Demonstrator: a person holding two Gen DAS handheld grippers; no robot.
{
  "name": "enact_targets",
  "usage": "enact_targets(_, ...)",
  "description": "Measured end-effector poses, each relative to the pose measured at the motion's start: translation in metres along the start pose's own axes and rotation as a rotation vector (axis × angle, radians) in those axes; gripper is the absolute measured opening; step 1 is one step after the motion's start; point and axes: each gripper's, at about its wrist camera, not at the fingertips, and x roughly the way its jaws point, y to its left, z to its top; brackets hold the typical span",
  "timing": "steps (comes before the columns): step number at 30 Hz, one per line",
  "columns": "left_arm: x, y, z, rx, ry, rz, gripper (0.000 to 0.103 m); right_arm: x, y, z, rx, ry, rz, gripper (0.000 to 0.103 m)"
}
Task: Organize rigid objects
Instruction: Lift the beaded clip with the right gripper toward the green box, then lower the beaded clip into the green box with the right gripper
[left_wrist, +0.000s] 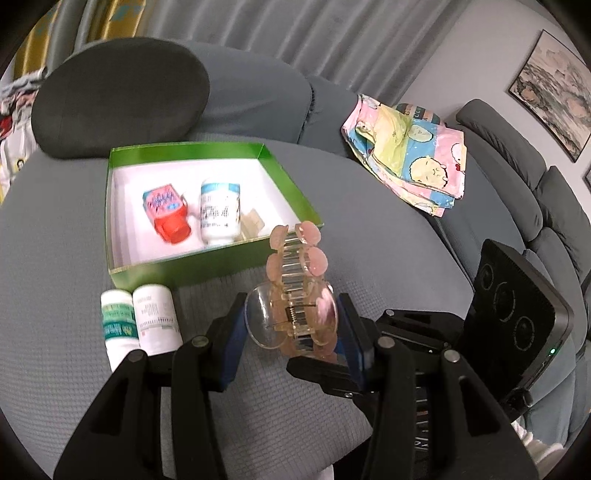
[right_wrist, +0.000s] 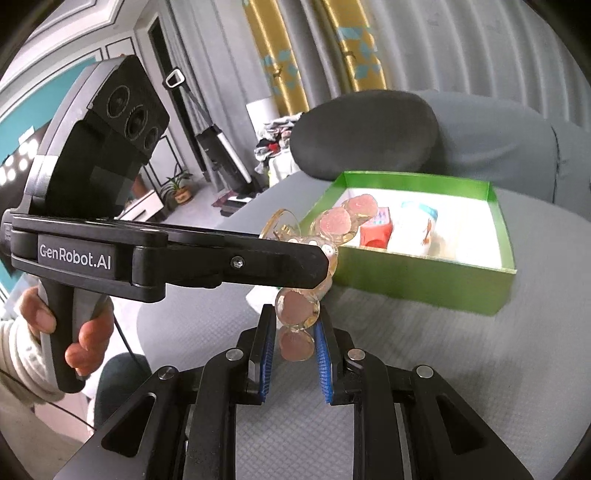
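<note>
A clear pink hair claw clip is pinched between the blue pads of my left gripper, held above the grey seat. In the right wrist view the same clip sticks out of my left gripper, and its lower end hangs between the pads of my right gripper, which looks closed on it. The green box with a white floor holds a red-and-pink bottle, a white bottle and a small beige piece. Two white bottles lie in front of the box.
A dark cushion leans behind the box. A folded cartoon-print cloth lies on the sofa to the right. The right gripper's camera housing stands at the right of the left wrist view. The green box also shows in the right wrist view.
</note>
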Motion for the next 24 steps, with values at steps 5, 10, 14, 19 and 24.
enact_targets(5,-0.001,-0.004,0.012,0.027,-0.016,0.009,0.046,-0.004,-0.001,0.01,-0.024,-0.014,-0.021,0.023)
enact_targets(10,-0.002,-0.006,0.026,0.041,-0.034,0.015,0.046,-0.005,-0.005,0.024,-0.036,-0.027,-0.033,0.023)
enact_targets(14,-0.001,-0.006,0.035,0.051,-0.042,0.023,0.046,-0.003,-0.01,0.034,-0.041,-0.034,-0.038,0.023)
enact_targets(19,0.002,-0.004,0.044,0.058,-0.046,0.029,0.046,0.0,-0.013,0.042,-0.058,-0.034,-0.046,0.023)
enact_targets(24,0.008,0.001,0.051,0.055,-0.041,0.028,0.046,0.006,-0.018,0.047,-0.058,-0.031,-0.05,0.023)
